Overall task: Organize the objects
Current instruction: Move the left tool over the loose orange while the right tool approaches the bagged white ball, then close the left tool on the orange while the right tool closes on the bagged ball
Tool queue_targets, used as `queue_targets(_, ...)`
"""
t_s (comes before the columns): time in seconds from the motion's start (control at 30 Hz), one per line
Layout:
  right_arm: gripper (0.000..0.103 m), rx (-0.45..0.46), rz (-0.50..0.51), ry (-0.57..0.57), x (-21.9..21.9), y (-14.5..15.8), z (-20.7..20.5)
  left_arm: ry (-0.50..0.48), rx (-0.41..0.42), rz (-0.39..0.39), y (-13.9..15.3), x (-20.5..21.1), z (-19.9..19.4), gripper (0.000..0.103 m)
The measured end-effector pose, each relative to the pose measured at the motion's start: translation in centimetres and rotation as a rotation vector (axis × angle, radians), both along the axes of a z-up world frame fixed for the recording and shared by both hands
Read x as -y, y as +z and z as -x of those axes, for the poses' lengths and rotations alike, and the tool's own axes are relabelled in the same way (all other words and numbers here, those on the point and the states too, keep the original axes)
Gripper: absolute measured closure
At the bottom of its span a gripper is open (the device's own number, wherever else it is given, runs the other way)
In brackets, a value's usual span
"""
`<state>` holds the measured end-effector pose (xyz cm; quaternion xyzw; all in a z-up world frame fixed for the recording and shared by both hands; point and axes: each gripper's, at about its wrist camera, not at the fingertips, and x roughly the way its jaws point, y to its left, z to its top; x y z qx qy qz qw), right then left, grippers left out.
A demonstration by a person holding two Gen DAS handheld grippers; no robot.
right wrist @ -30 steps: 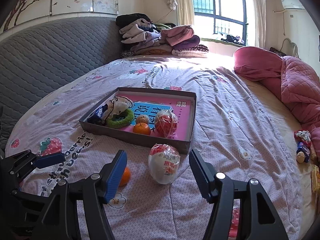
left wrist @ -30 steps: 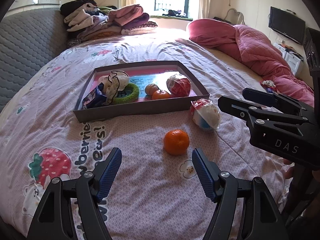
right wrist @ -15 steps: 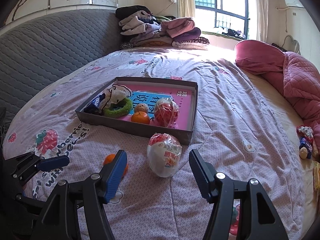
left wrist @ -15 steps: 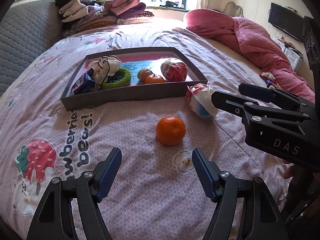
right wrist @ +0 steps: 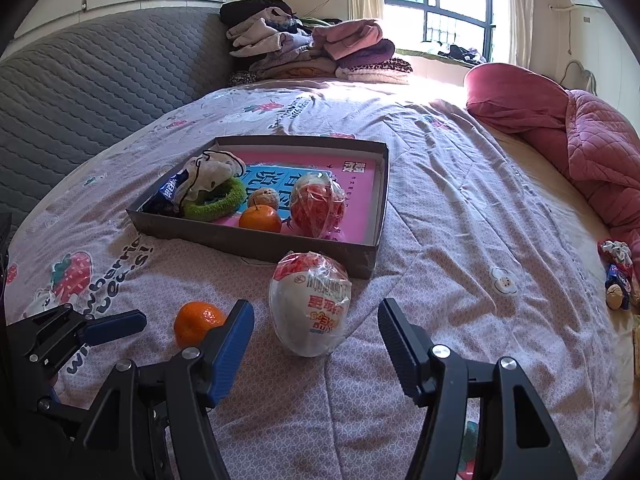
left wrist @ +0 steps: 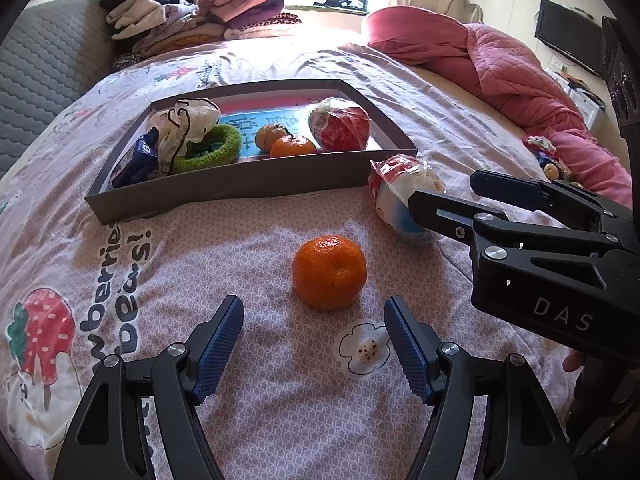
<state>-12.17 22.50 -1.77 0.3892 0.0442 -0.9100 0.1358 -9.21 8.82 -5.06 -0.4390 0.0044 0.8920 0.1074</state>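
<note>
An orange mandarin (left wrist: 329, 272) lies on the bed sheet just beyond my open left gripper (left wrist: 314, 312); it also shows in the right wrist view (right wrist: 198, 322). A wrapped white-and-red toy egg (right wrist: 310, 304) stands just in front of my open right gripper (right wrist: 316, 320), and in the left wrist view (left wrist: 400, 196) it is partly hidden by the right gripper. Behind them lies a shallow grey box (left wrist: 240, 184), also seen in the right wrist view (right wrist: 372, 256), holding a green ring (right wrist: 218, 202), two small fruits, a red wrapped egg (right wrist: 318, 204), a cloth and a blue packet.
A pink quilt (right wrist: 580, 140) lies at the right. Folded clothes (right wrist: 312, 48) are stacked at the far end by the window. Small toys (right wrist: 618, 272) lie at the right edge of the bed. A grey padded headboard (right wrist: 100, 72) runs along the left.
Both grippers have moved forward and down toward the bed. The mandarin now sits closer to the left fingers and the toy egg closer to the right fingers. Nothing was taken hold of.
</note>
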Motion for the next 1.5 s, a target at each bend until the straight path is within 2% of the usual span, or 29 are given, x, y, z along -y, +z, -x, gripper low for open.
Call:
queue_targets(0.27,0.039,0.035,0.015,-0.009,0.2,-1.2,1.4,0.009,-0.007,0.004,-0.9,-0.1,1.5,0.029)
queue_targets(0.6,0.039,0.045,0.012,-0.021,0.6,-2.0,2.8,0.005,-0.025,-0.036,-0.9,0.3,2.8,0.03)
queue_targets(0.73,0.041,0.061,0.021,-0.026,0.4,-2.4,3.2,-0.009,-0.029,-0.052,-0.9,0.2,3.0,0.042)
queue_targets(0.87,0.05,0.064,0.017,-0.017,0.6,-2.6,3.2,-0.04,-0.023,-0.063,-0.9,-0.2,3.0,0.06)
queue_targets(0.9,0.051,0.064,0.017,-0.012,0.7,-2.6,3.2,-0.045,-0.022,-0.064,-1.0,-0.3,3.0,0.061)
queue_targets(1.5,0.051,0.002,0.04,0.015,1.1,-1.1,2.0,-0.014,-0.068,-0.055,0.9,0.9,1.8,0.062)
